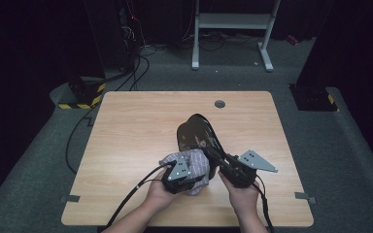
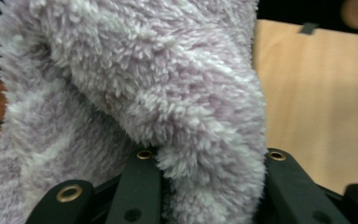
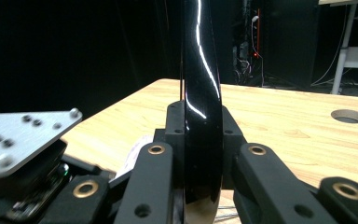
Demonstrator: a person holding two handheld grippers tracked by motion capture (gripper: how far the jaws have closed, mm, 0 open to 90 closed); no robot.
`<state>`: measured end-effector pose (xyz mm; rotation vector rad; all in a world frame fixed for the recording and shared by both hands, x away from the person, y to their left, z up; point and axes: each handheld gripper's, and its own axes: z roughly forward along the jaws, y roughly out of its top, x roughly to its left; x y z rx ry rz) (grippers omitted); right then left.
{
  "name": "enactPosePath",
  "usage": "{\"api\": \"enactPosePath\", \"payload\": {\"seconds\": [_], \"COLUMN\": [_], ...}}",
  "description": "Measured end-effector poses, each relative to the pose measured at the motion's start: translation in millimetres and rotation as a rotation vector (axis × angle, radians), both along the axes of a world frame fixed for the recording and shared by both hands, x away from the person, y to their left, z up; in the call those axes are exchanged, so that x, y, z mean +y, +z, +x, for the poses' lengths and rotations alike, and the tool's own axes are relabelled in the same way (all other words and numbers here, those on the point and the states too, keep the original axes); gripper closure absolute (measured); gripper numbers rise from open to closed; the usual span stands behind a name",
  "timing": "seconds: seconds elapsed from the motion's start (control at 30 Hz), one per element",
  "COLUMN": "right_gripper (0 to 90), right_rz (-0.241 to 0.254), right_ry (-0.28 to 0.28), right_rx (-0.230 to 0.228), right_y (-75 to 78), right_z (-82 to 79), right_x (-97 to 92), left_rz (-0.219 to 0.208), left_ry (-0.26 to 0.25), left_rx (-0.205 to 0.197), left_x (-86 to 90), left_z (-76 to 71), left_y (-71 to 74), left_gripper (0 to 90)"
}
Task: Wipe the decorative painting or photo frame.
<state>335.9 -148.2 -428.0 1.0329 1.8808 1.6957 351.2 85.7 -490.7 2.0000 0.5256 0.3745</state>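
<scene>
dark room, wooden tabletop: a black dish is clamped by the right gripper; a fluffy cloth, at its 7 o'clock, is pinched by the left gripper; wiping is judged underway, needing the cloth pressed onto the dish.

A pale lilac-and-white fluffy cloth meets a glossy black plate above the light wood-grain table.

The plate stands on edge above the table, behind the fluffy cloth. The cloth sits left of the plate's near rim. The cable hole lies behind the plate.
</scene>
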Motion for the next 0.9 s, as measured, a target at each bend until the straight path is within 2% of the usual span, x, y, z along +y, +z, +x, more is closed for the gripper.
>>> {"api": "enactPosePath", "payload": {"seconds": [0.17,0.37,0.43,0.53,0.67,0.9], "right_gripper": [80.3,80.3,80.3,80.3,80.3,80.3], "right_rz": [0.005,0.006,0.006,0.007,0.008,0.009], "right_ry": [-0.006,-0.009,-0.007,-0.005,-0.007,-0.010], "right_rx": [0.000,-0.002,-0.002,-0.001,-0.001,-0.002], "right_y": [-0.7,-1.1,-1.1,-1.1,-1.1,-1.3], "right_z": [0.1,0.4,0.5,0.8,0.7,0.5], "right_x": [0.5,0.6,0.8,1.2,1.5,2.4], "left_rz": [0.018,0.039,0.038,0.038,0.047,0.059], "left_ry": [0.078,0.196,0.217,0.214,0.186,0.074], "left_rx": [-0.004,0.000,0.009,0.012,0.013,0.005], "left_x": [16.4,36.9,42.1,42.4,33.7,8.6], "left_z": [19.1,42.2,47.1,47.1,39.5,11.0], "left_y": [-2.3,-5.3,-6.0,-6.7,-7.7,-10.3], "left_gripper": [70.8,70.4,70.3,70.4,70.4,70.4]}}
